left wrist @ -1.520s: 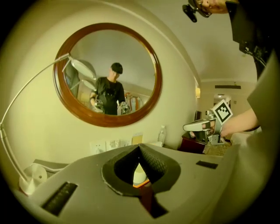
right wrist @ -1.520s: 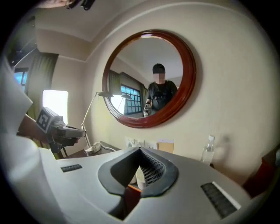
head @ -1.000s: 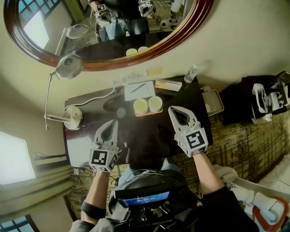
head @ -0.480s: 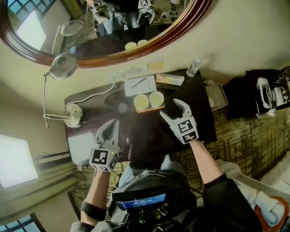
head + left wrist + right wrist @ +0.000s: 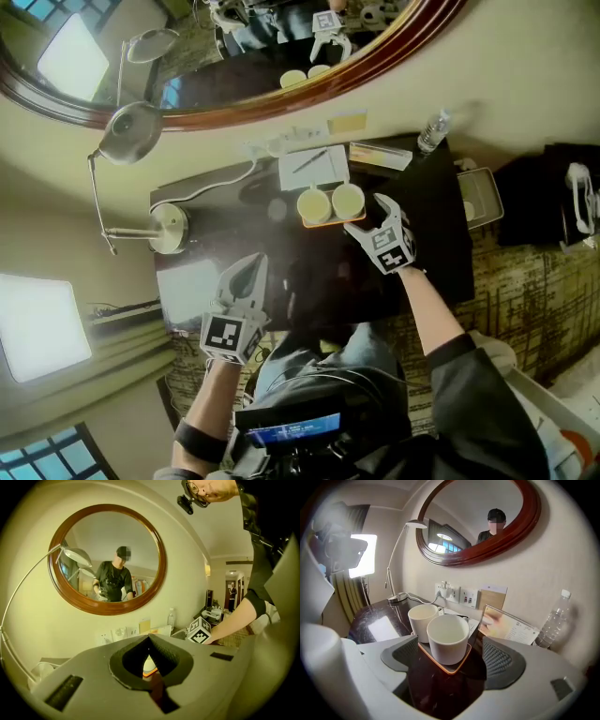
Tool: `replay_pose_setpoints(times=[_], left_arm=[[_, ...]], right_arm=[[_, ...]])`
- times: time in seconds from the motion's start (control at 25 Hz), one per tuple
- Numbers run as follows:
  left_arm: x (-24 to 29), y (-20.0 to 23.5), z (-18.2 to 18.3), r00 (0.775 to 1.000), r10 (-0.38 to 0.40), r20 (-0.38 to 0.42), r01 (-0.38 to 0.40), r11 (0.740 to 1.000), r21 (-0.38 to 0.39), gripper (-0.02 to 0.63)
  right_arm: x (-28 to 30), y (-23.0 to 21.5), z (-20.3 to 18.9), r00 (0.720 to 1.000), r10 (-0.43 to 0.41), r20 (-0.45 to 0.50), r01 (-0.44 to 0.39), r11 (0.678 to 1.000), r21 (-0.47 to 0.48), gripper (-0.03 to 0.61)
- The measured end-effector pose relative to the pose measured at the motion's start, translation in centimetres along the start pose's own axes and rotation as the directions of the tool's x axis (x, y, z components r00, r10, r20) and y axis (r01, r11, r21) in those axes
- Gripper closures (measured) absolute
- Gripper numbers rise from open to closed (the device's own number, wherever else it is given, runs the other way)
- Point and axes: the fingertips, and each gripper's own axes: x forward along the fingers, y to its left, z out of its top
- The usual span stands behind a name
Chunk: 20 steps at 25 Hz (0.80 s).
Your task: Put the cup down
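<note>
– Right tool point(image 5: 367, 216), centre right of the head view: how did it stand?
– Jaws wide apart, having just been opening, nothing gripped. The nearer cup point(image 5: 448, 637) stood upright dead ahead, on the line between the jaws but untouched. It shared an orange-edged tray point(image 5: 451, 670) with a second cup point(image 5: 423, 618) behind it to the left.
– And the left tool point(image 5: 251, 267)?
– Closed on nothing, low at the left near the desk point(image 5: 272, 244) front, well apart from both cups. The right was plainly nearer, and a straight push forward looked enough to bracket the cup.
</note>
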Motion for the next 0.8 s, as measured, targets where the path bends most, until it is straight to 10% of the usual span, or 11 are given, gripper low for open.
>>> replay_pose_setpoints(times=[0.8], left_arm=[[0.8,0.4,-2.4,0.997,0.058,-0.053,-0.061,0.996,-0.062,0.609]], right_arm=[[5.4,0.8,0.5,0.991,0.136,0.018,-0.132,0.982,-0.132,0.143]])
